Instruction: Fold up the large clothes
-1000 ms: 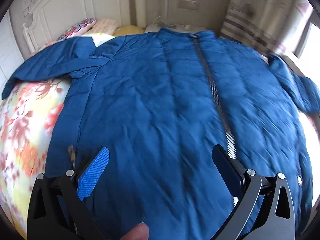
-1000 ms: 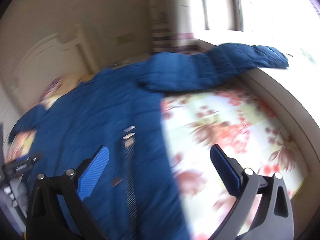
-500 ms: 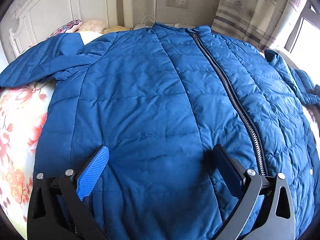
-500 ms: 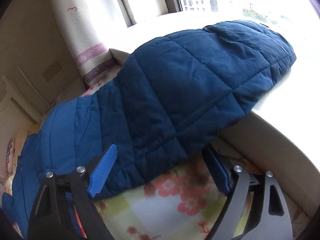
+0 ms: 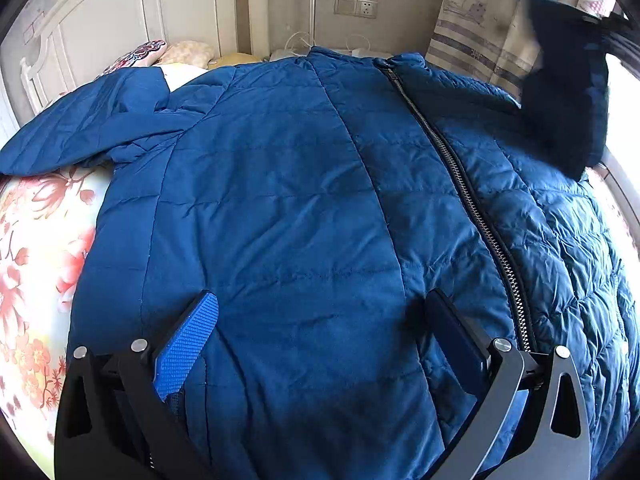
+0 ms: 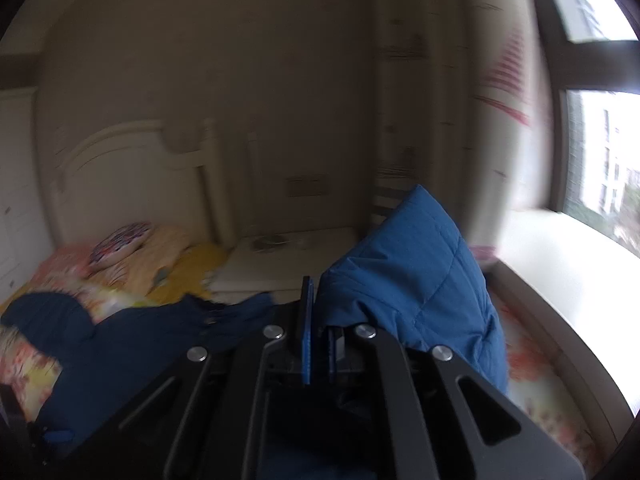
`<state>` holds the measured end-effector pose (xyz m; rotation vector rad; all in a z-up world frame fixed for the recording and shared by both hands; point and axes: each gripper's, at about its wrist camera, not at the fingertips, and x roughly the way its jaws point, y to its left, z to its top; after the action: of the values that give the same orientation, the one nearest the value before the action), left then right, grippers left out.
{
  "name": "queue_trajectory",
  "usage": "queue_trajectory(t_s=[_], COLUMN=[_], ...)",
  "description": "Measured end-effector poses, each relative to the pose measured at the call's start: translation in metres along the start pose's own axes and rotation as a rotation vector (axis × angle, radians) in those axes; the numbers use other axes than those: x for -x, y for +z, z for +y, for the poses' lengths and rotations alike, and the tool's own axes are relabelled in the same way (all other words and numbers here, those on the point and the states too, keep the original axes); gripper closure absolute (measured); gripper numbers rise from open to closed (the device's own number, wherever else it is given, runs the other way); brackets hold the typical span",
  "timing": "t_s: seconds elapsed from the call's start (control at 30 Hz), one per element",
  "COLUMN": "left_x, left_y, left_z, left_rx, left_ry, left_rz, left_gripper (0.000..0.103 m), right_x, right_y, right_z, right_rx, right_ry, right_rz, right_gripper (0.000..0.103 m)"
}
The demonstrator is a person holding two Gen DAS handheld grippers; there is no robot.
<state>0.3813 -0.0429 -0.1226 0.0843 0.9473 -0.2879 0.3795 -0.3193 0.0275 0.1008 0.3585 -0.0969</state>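
As laid, jacket (image 5: 288, 216) collar-to-headboard (image 5: 120, 12).

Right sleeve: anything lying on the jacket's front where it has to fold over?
Nothing visible. The quilted blue sleeve, pinched in the right claw, hangs above the blue puffer jacket, whose zipped front is bare apart from the open left claw.

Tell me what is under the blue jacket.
Under the blue jacket lies a floral bedsheet, showing only past its edge. A pillow peeks beyond the sleeve. Whatever lies beneath the jacket's middle is covered.

Window glare; right view blurred, dim
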Motion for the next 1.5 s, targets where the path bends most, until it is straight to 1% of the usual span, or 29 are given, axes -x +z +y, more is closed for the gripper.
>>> queue_trajectory(t_s=[0.07,0.13,0.17,0.2,0.23,0.27,0.3,0.33,0.37,0.4,0.47,0.53,0.6,0.63,0.7,0.77,0.87,0.93,1.03,1.1,1.13,1.17,1.2,1.27,1.3,1.33,1.4,1.47,1.5], left_x=[0.000,0.001,0.001,0.001,0.001,0.001,0.001,0.001,0.001,0.002,0.003,0.006,0.014,0.019,0.033,0.040,0.027,0.013,-0.012,-0.034,-0.046,-0.055,-0.061,-0.052,-0.044,-0.033,0.002,0.024,0.036], left_y=[0.000,-0.001,-0.001,-0.001,-0.001,-0.001,-0.001,-0.001,-0.001,-0.001,0.000,0.002,0.011,0.017,0.037,0.058,0.078,0.089,0.097,0.101,0.101,0.102,0.102,0.102,0.103,0.106,0.125,0.138,0.144], left_z=[0.000,0.001,0.001,0.001,0.002,0.003,0.003,0.002,0.002,0.003,0.004,0.003,-0.009,-0.018,-0.050,-0.104,-0.174,-0.206,-0.246,-0.265,-0.270,-0.272,-0.273,-0.268,-0.266,-0.257,-0.218,-0.176,-0.133], left_rx=[0.003,0.004,0.004,0.004,0.004,0.005,0.005,0.005,0.005,0.005,0.014,0.014,-0.014,-0.029,-0.120,-0.300,-0.533,-0.614,-0.721,-0.771,-0.785,-0.786,-0.775,-0.729,-0.697,-0.650,-0.451,-0.269,-0.117], left_ry=[-0.004,-0.006,-0.007,-0.006,-0.007,-0.008,-0.009,-0.009,-0.009,-0.009,-0.007,0.016,0.013,0.005,0.009,0.064,0.089,0.091,0.087,0.077,0.084,0.091,0.089,0.036,0.010,-0.023,-0.156,-0.256,-0.345], left_rz=[-0.002,-0.002,-0.002,-0.002,-0.002,-0.003,-0.003,-0.003,-0.003,-0.004,-0.012,-0.011,-0.026,-0.043,-0.111,-0.185,-0.221,-0.211,-0.184,-0.131,-0.101,-0.081,-0.079,-0.113,-0.133,-0.156,-0.211,-0.235,-0.247], left_gripper=[0.004,0.004,0.004,0.004,0.004,0.004,0.004,0.004,0.004,0.004,0.004,0.004,0.005,0.005,0.005,0.005,0.005,0.005,0.006,0.011,0.019,0.027,0.030,0.056,0.062,0.072,0.074,0.074,0.074], right_x=[-0.015,-0.037,-0.055,-0.070,-0.090,-0.101,-0.102,-0.094,-0.086,-0.079,-0.045,-0.016,0.020,0.030,0.043,0.051,0.059,0.048,0.044,0.043,0.039,0.037,0.036,0.035,0.035,0.034,0.035,0.036,0.036], right_y=[-0.011,-0.034,-0.053,-0.069,-0.092,-0.110,-0.121,-0.123,-0.120,-0.118,-0.108,-0.091,-0.086,-0.087,-0.098,-0.113,-0.138,-0.154,-0.163,-0.164,-0.166,-0.166,-0.167,-0.168,-0.169,-0.169,-0.172,-0.172,-0.172], right_z=[0.052,0.093,0.110,0.117,0.118,0.115,0.111,0.103,0.098,0.093,0.078,0.057,0.013,-0.007,-0.047,-0.066,-0.076,-0.056,-0.040,-0.041,-0.038,-0.039,-0.039,-0.039,-0.040,-0.042,-0.046,-0.050,-0.050], right_rx=[0.079,0.147,0.184,0.194,0.171,0.138,0.122,0.115,0.102,0.080,0.014,-0.026,-0.089,-0.149,-0.251,-0.294,-0.299,-0.212,-0.124,-0.115,-0.112,-0.110,-0.108,-0.102,-0.103,-0.111,-0.134,-0.153,-0.160], right_ry=[0.128,0.198,0.225,0.242,0.272,0.286,0.303,0.332,0.356,0.368,0.399,0.436,0.376,0.352,0.296,0.252,0.226,0.162,0.100,0.095,0.093,0.093,0.092,0.094,0.095,0.102,0.118,0.130,0.134], right_rz=[0.074,0.187,0.293,0.385,0.516,0.615,0.636,0.594,0.597,0.606,0.589,0.518,0.436,0.422,0.414,0.418,0.456,0.494,0.493,0.493,0.493,0.493,0.492,0.491,0.490,0.490,0.483,0.478,0.476], right_gripper=[0.097,0.095,0.091,0.086,0.078,0.055,0.054,0.051,0.042,0.038,0.037,0.037,0.037,0.037,0.037,0.039,0.041,0.040,0.040,0.040,0.040,0.040,0.040,0.038,0.038,0.038,0.038,0.038,0.038])
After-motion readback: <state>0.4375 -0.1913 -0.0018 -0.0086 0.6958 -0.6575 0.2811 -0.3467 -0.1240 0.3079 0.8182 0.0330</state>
